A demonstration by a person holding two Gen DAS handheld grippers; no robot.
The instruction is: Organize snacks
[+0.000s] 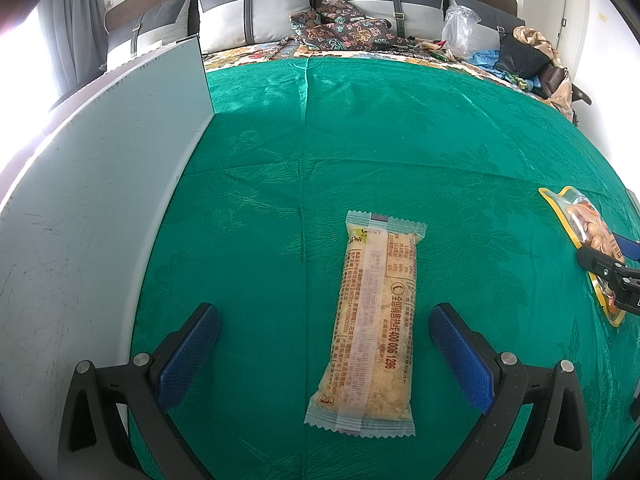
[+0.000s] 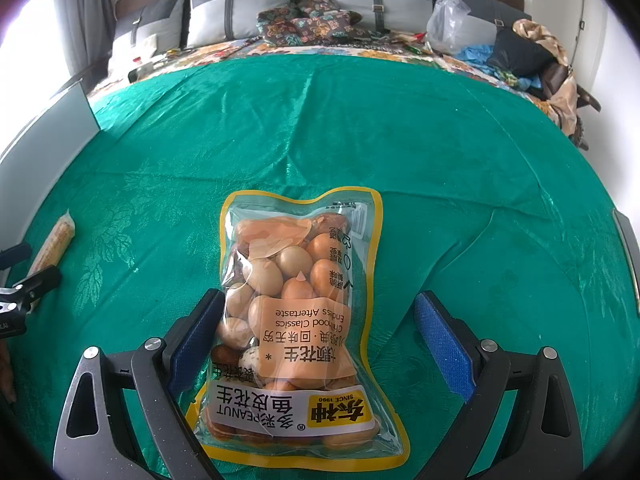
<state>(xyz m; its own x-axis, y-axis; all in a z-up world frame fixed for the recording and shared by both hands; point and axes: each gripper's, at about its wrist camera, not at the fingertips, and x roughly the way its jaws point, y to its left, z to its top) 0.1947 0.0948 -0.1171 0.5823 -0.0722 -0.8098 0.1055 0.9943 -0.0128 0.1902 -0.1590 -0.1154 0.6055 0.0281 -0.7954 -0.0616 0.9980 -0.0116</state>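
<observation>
1. A long, flat snack bar is seen in a translucent crimped-end wrapper; pale crumbly filling shows through, and small printed text runs along its length.
2. A peanut bag of glossy clear plastic with a yellow border is seen, filled with rounded orange, tan and brown coated nuts; a white and yellow label band crosses its near end.
3. Both packets are laid flat on a green cloth with a woven floral pattern, a satin sheen and sharp fold creases.
4. A pale grey board, matte and scuffed, is stood upright along the cloth's left edge.
5. Behind the cloth, a floral bedspread, grey and white pillows, a clear plastic bag and piled clothes are seen against a dark headboard, with a grey curtain at the bright window on the left.
6. The left gripper is held with its blue ribbed fingers spread wide; the snack bar is placed between them, touching neither.
7. The right gripper is likewise spread; the peanut bag is placed between the fingers, its left edge just beside or touching the left pad, which cannot be told, and well apart from the right pad.
</observation>
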